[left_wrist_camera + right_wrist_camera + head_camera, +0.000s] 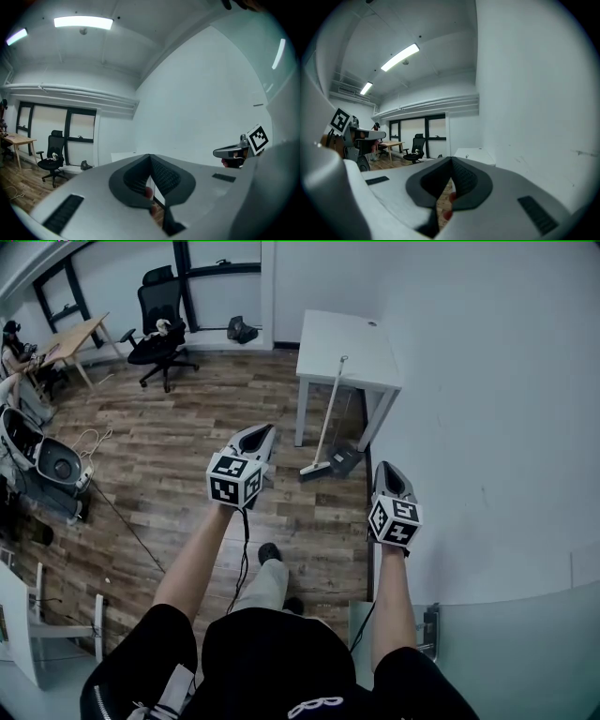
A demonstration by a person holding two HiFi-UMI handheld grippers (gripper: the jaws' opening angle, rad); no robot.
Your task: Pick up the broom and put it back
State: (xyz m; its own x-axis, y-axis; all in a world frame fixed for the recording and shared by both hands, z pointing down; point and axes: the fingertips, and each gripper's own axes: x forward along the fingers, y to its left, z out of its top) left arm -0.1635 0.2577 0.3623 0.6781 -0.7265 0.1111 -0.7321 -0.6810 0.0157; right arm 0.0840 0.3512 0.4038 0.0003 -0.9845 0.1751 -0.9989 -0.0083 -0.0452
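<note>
The broom (pixel 325 418) leans upright against the front of the white table (pixel 347 338), its head (pixel 314 470) on the wooden floor beside a dark dustpan (pixel 345 460). My left gripper (pixel 259 431) is held out level, a short way left of the broom head and apart from it, jaws shut with nothing in them (pixel 150 157). My right gripper (pixel 388 468) hovers to the right of the dustpan close to the wall, jaws shut and empty (pixel 451 159). Neither gripper view shows the broom; the jaws hide the floor ahead.
A white wall (pixel 487 427) runs along the right. A black office chair (pixel 159 320) and a wooden desk (pixel 70 338) stand at the back left, with a person (pixel 13 348) seated there. A grey machine (pixel 47 463) with a cable sits on the left floor.
</note>
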